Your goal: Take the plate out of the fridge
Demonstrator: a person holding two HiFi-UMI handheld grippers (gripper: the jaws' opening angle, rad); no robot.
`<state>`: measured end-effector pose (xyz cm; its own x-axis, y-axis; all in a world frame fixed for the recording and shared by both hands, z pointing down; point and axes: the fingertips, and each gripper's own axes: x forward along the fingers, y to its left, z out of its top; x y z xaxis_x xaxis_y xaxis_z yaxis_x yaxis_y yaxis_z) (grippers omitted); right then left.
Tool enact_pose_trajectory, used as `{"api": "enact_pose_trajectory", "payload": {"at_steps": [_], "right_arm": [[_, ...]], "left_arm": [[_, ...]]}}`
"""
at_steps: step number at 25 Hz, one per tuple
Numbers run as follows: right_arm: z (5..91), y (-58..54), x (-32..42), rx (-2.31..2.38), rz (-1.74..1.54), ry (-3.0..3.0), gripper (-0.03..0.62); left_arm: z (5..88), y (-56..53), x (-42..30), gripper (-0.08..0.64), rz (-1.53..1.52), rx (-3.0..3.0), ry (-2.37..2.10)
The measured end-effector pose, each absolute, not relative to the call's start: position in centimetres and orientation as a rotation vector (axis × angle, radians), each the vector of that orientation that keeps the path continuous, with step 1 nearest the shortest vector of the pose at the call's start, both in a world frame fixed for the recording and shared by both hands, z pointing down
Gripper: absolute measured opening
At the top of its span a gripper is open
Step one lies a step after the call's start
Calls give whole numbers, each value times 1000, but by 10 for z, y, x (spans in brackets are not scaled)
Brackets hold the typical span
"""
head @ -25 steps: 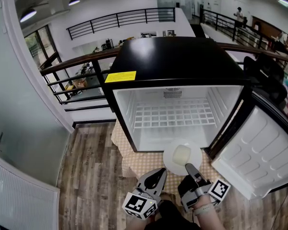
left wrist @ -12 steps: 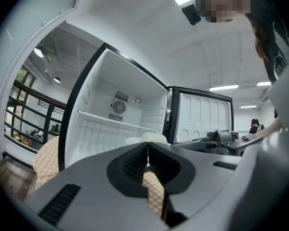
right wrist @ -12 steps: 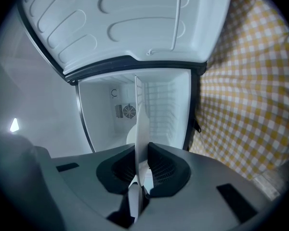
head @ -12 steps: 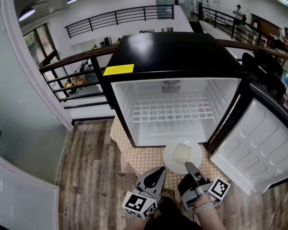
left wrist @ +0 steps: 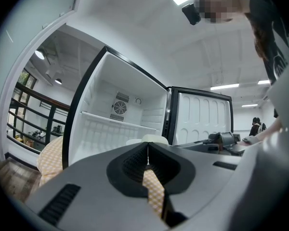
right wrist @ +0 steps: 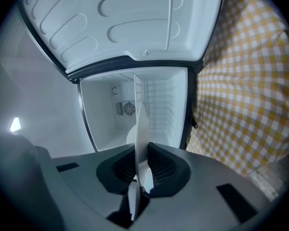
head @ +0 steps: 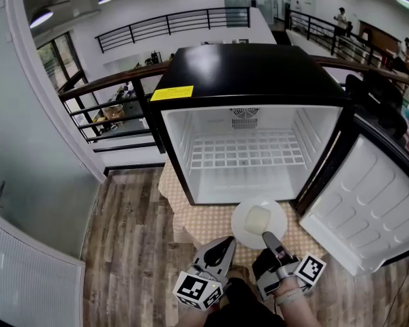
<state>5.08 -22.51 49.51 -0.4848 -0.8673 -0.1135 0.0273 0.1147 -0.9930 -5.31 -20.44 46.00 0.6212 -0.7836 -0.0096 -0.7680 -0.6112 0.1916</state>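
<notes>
Grey right gripper: jaws nearly together, clamped on the near rim of the white round plate.
White round plate: held outside the fridge, just before its open front, above the yellow-and-white checked cloth. A pale cream item lies on it; its kind is unclear.
Grey left gripper: jaws closed together, nothing between them, just beside the right one, short of the plate.
Black fridge with white interior: white wire shelf bare, yellow label on top.
White-lined fridge door: swung wide to the right.
Wood-plank floor: beneath.
</notes>
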Motion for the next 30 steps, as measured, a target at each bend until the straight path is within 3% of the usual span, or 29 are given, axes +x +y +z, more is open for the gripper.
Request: {"api": "enact_pose_trajectory", "payload": {"at_steps": [30], "right_arm": [[507, -229, 52, -825, -1459, 1616, 57]], "left_arm": [[470, -210, -62, 9, -138, 2663, -1323]]}}
